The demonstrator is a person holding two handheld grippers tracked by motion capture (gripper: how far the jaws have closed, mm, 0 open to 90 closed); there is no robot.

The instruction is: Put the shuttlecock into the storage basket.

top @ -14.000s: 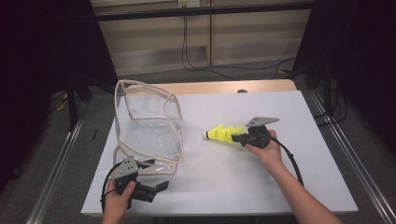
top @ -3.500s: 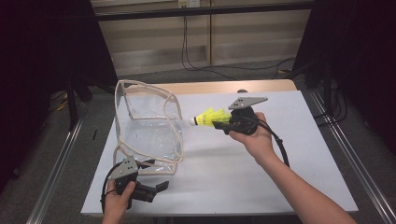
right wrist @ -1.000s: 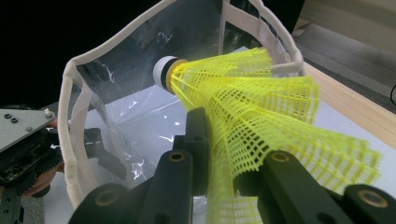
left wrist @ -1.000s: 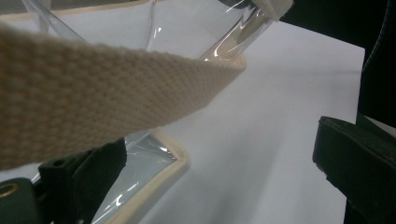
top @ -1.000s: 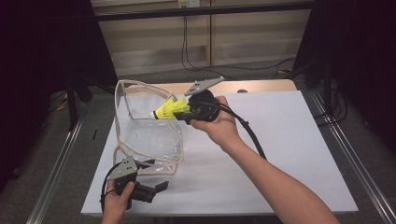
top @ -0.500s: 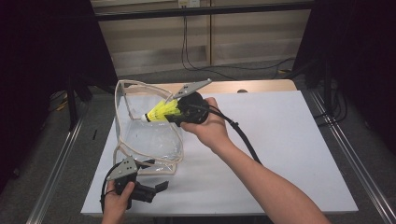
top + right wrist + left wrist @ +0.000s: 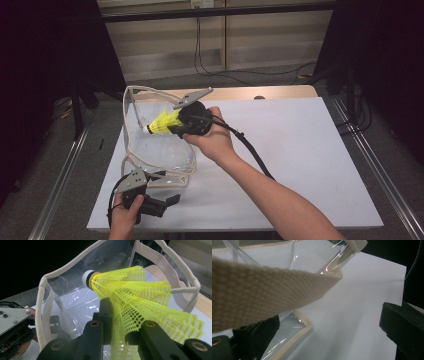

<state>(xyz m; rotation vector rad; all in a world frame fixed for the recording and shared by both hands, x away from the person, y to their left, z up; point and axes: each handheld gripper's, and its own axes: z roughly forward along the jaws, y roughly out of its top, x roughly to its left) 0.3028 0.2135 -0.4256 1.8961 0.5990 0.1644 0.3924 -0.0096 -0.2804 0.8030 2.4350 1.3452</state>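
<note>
We see the right claw (image 7: 176,123) clamped on the mesh skirt of a yellow shuttlecock (image 7: 162,122), its two black jaws pinching the skirt from either side, as the right gripper view shows closely (image 7: 117,322). The shuttlecock (image 7: 140,302) is held in the air above the open mouth of a clear plastic bag (image 7: 150,145) with cream webbing trim, its white cork tip pointing toward the bag's far left rim. The bag stands upright on the white surface (image 7: 300,150), near its left edge. The left claw (image 7: 167,200) rests low on the surface just in front of the bag, at the bag's near corner; in the left gripper view its jaws stand well apart, with one jaw beside the bag's cream bottom edge and a webbing handle (image 7: 262,290) of the bag crossing close before the camera. The bag (image 7: 312,255) rises directly ahead of that claw. A black cable (image 7: 250,150) trails from the right claw along the person's forearm.
</note>
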